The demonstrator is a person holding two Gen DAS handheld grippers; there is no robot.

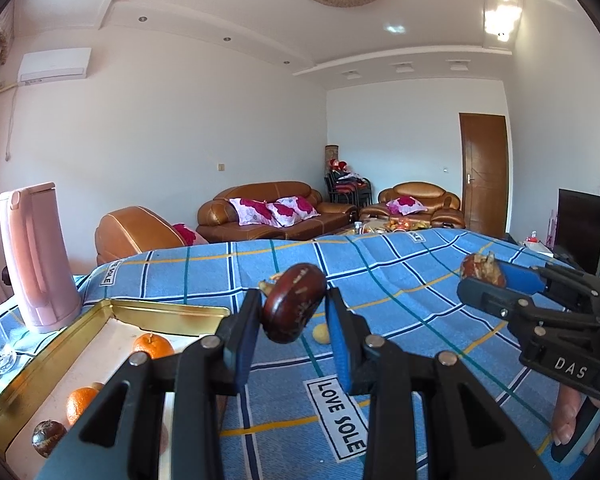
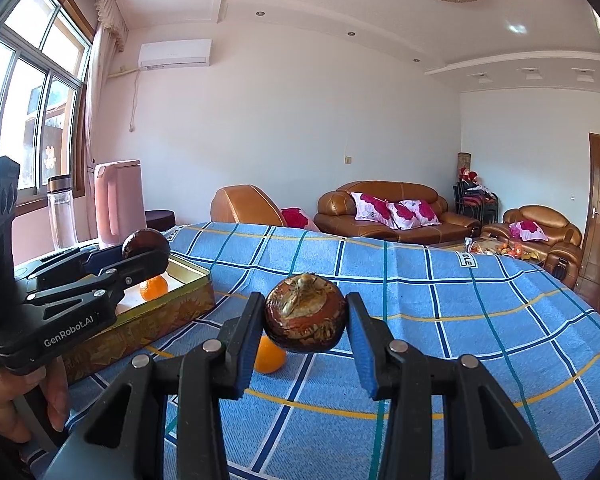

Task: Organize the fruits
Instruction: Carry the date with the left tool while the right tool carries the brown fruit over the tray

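Left gripper (image 1: 294,312) raised over the blue checked cloth (image 1: 400,280), fingers (image 1: 242,334) pinching a dark brown water chestnut (image 1: 294,308). Right gripper (image 2: 305,318) likewise aloft, fingers (image 2: 246,344) clamped on a second water chestnut (image 2: 305,318). Beside the left gripper, a gold tin tray (image 1: 172,312) holding oranges (image 1: 153,345). One loose orange (image 2: 269,354) on the cloth.

I see a table under a blue checked cloth (image 2: 440,312) printed "LOVE SOLE". On it, at the left edge: a gold tin tray (image 2: 188,280) and, behind it, a pink kettle (image 1: 36,264) and a clear bottle (image 2: 62,216). Mid-cloth: one loose orange (image 2: 270,356).
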